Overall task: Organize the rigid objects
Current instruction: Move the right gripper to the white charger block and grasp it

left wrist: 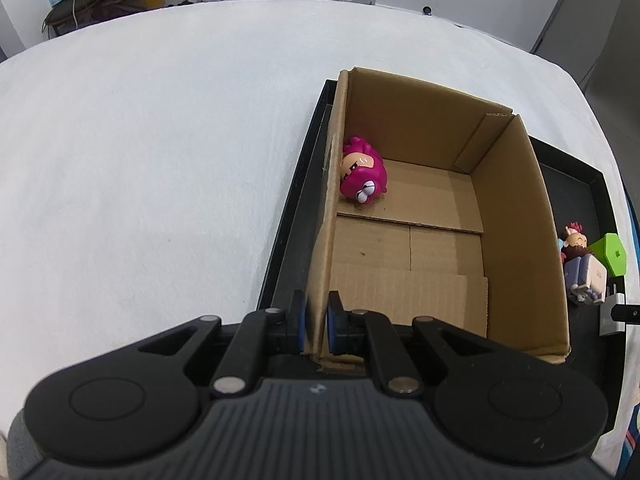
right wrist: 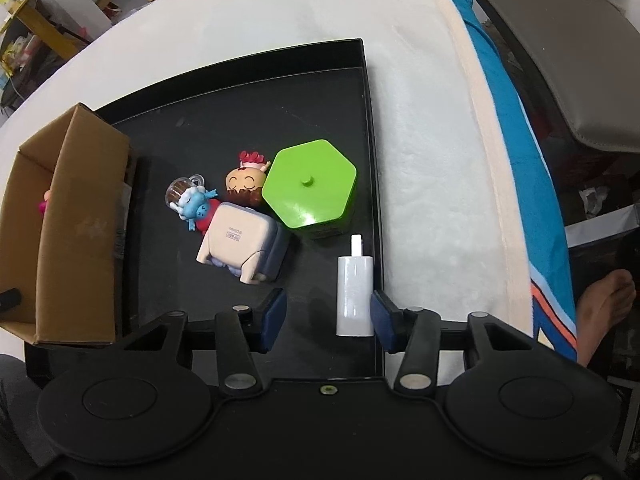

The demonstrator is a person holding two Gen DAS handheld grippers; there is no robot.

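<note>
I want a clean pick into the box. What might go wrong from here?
1. The white charger lies off-centre in the right gripper, against one pad with a gap at the other; closing may swivel it.
2. It lies close to the black tray wall, which may catch a finger.
3. The left gripper pinches the cardboard box wall; a tug could shift it.

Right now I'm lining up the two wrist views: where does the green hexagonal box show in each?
Left wrist view: green hexagonal box at the far right edge, partly cut off, beside the figurines.
Right wrist view: green hexagonal box near the centre, on the black tray.
Shared landmark: the cardboard box, standing on that tray.
</note>
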